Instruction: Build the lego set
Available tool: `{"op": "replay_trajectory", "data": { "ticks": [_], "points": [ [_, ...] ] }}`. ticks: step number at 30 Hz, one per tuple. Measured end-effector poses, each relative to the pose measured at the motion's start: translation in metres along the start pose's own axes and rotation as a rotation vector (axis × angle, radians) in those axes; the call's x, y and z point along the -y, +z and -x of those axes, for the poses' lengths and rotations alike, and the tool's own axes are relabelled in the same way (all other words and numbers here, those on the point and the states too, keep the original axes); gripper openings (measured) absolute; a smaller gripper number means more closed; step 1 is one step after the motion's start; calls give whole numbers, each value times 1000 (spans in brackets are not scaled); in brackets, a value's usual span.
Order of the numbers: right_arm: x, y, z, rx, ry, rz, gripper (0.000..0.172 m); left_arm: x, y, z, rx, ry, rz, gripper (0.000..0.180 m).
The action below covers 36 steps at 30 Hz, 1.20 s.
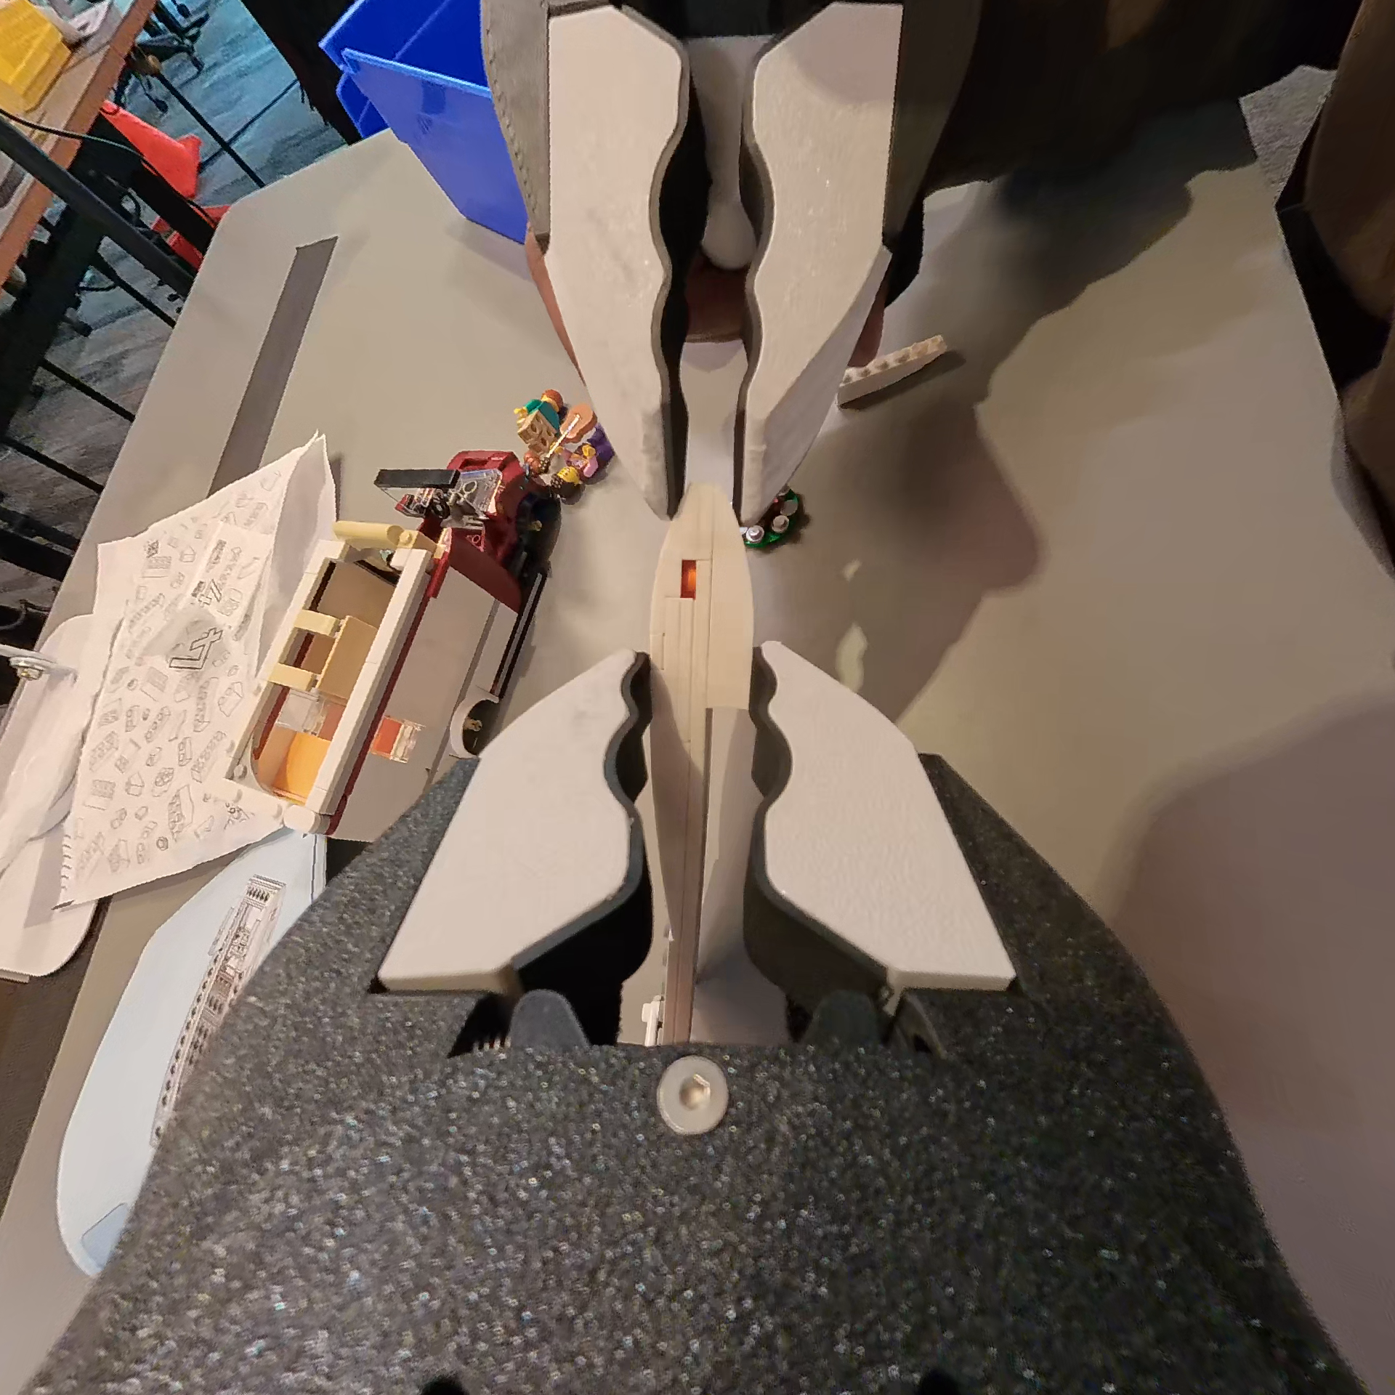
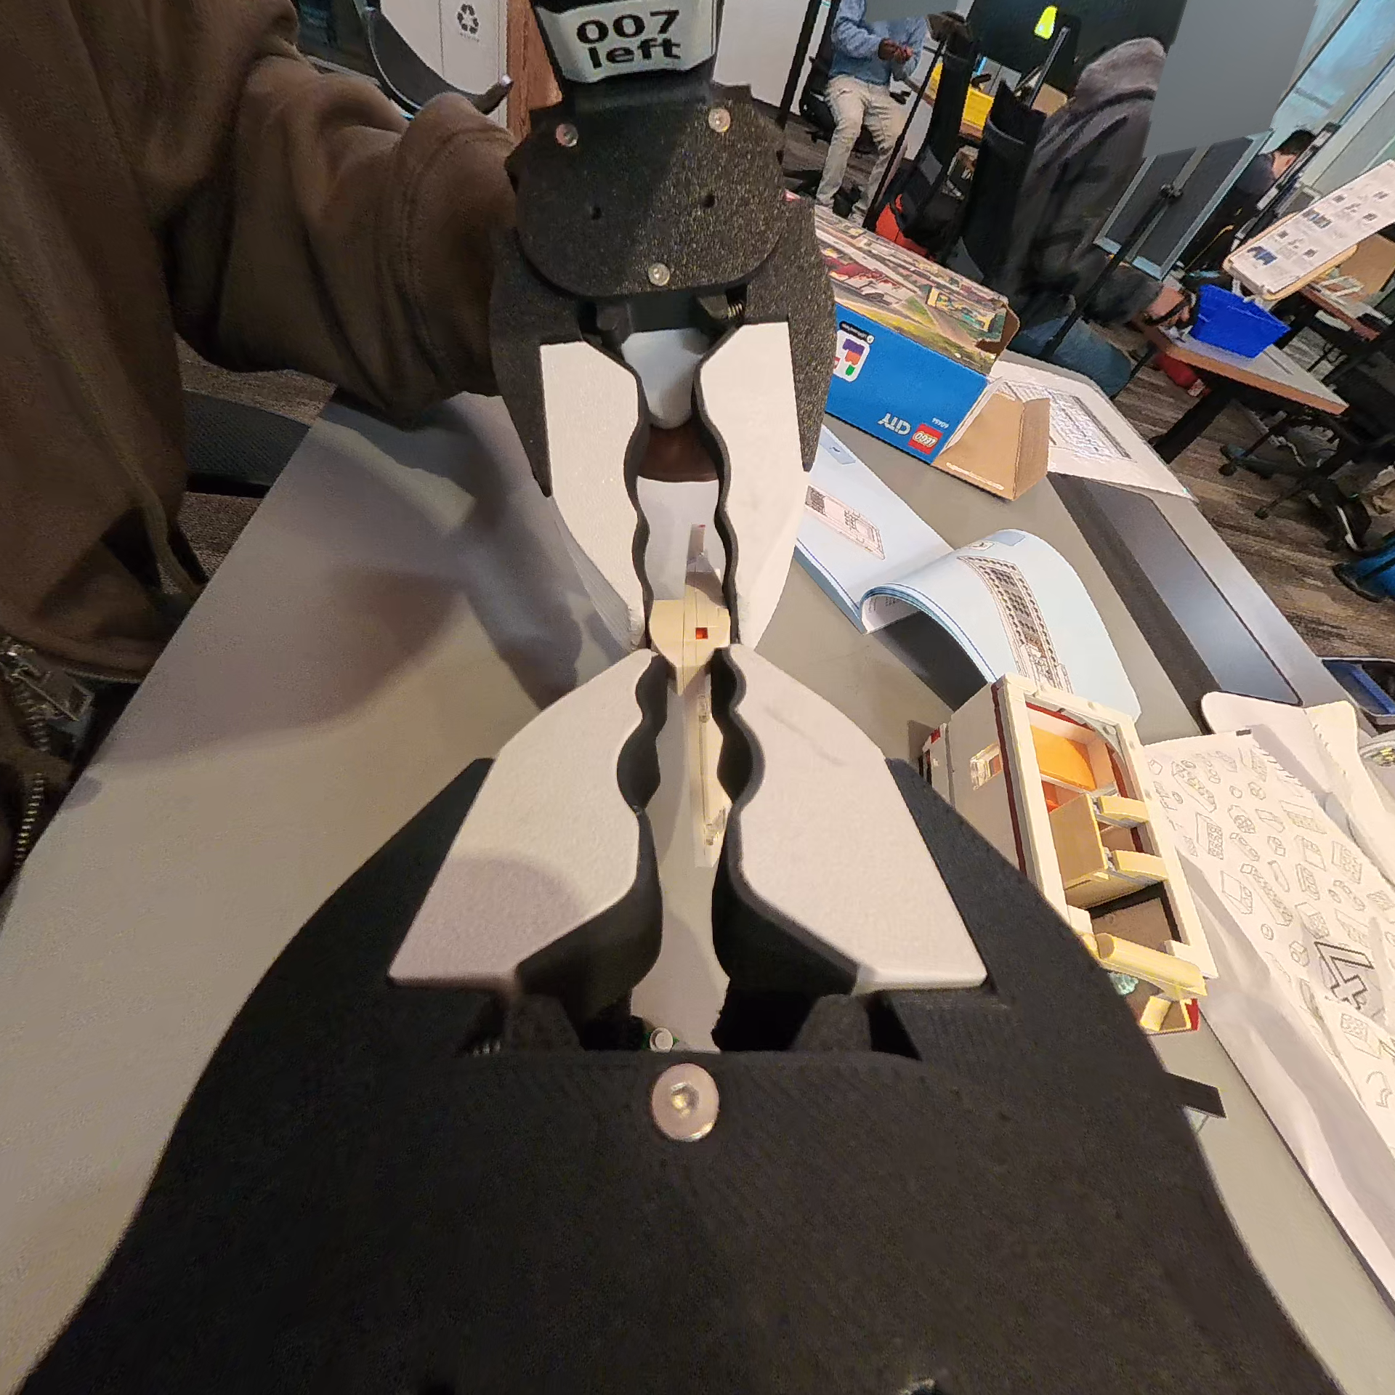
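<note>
Currently we take the cream brick assembly (image 1: 702, 604) as the reference item; all positions below are given from it.

1. Far to its left lies a crumpled printed paper sheet (image 1: 151, 679) at the edge of the grey table (image 1: 1057, 679).
2. Between that sheet and the assembly stands a dark red and white brick vehicle (image 1: 362, 679). Its roof is off, so we see tan and orange fittings inside.
3. Just beyond the vehicle, near the left of the assembly's far end, lies a small heap of toy figures (image 1: 558, 445).
4. Well beyond these, a blue bin (image 1: 430, 113) sits at the table's far edge.
5. The assembly itself is long and narrow, with one small orange window in its upper face. It is held above the table, bridging the two tools.
6. The left gripper (image 1: 700, 653) is clamped on the near part of the assembly, with both pads against its sides.
7. The right gripper (image 2: 691, 653) faces it from the opposite end. Its fingertips (image 1: 664, 491) are closed on the tapered far end of the assembly, and we see no gap at either side.
8. Immediately right of that tapered end, a small green round piece (image 1: 774, 525) lies on the table, partly behind a right fingertip.
9. Farther right and beyond, a light grey plate (image 1: 894, 370) lies flat and apart.

In the right wrist view, an open booklet (image 2: 1019, 596) lies beside the assembly, with a blue carton (image 2: 906, 400) farther off.
</note>
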State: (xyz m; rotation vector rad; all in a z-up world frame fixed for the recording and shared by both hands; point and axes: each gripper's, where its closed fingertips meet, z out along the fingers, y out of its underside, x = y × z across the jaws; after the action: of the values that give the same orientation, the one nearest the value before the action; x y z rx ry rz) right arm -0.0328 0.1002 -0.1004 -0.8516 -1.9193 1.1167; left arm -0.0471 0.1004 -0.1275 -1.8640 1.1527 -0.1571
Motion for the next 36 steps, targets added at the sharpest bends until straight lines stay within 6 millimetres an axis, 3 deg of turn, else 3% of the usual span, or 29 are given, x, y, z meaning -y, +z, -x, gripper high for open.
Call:
{"op": "replay_trajectory", "data": {
  "ticks": [12, 19, 36],
  "points": [
    [2, -5, -6, -36, -33, 16, 12, 5, 1, 7, 37, 48, -32, 25],
    [-3, 2, -4, -45, -75, 80, 26, 1, 3, 7, 51, 96, -4, 25],
    [-6, 10, -3, -11, -135, 98, 21, 4, 1, 4, 41, 113, -7, 25]
  ]
}}
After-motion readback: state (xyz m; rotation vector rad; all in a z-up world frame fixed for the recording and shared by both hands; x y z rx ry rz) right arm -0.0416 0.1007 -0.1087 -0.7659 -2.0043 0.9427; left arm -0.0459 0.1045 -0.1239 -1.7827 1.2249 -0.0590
